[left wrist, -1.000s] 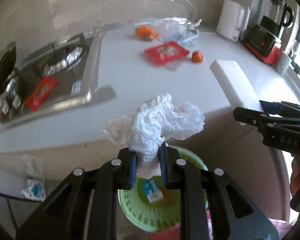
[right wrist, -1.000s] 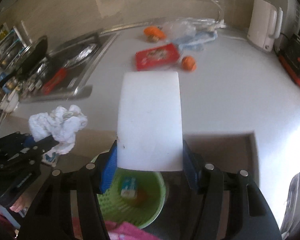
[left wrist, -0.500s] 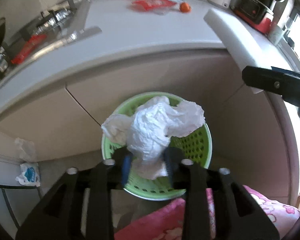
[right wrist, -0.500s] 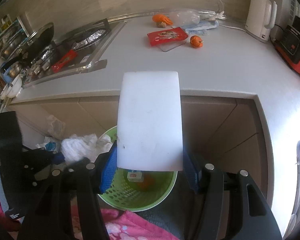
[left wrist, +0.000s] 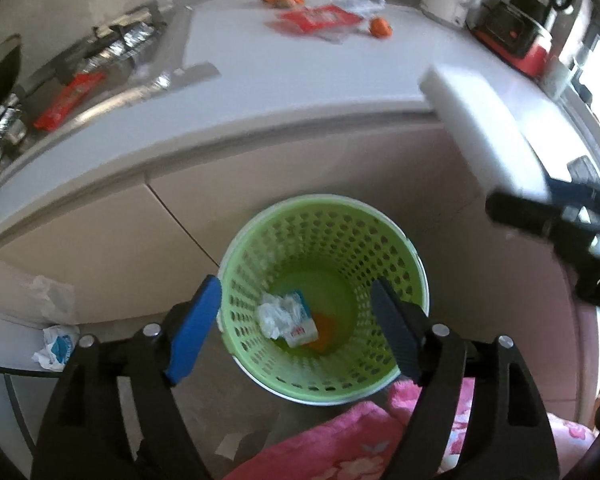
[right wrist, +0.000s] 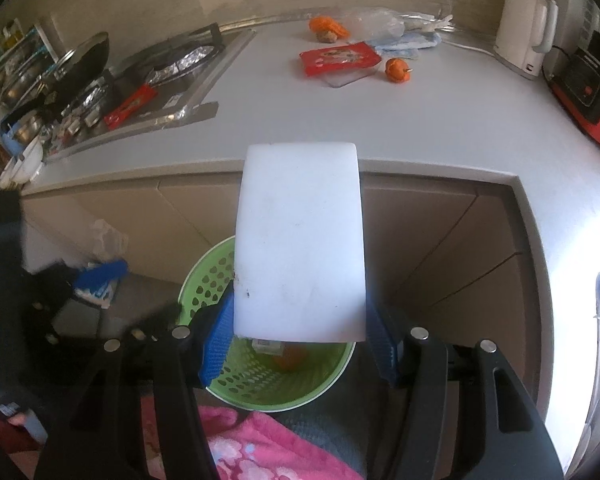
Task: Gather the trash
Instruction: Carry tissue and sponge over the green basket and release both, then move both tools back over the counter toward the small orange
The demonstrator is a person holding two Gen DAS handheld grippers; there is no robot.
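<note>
Below, a pale kitchen counter (right wrist: 420, 120) curves round a green perforated basket (left wrist: 324, 240) on the floor. The right gripper (right wrist: 300, 340) clamps a white foam block (right wrist: 300, 240) above the basket's rim; released off-centre, the block could strike the rim and fall outside. The left gripper (left wrist: 296, 328) hangs wide and empty over the basket, where a crumpled tissue (left wrist: 276, 314) lies beside a small carton (left wrist: 300, 324)

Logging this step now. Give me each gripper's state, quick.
Left gripper: open, holding nothing, above the green basket with the crumpled tissue inside.
Right gripper: shut on the white foam block.
</note>
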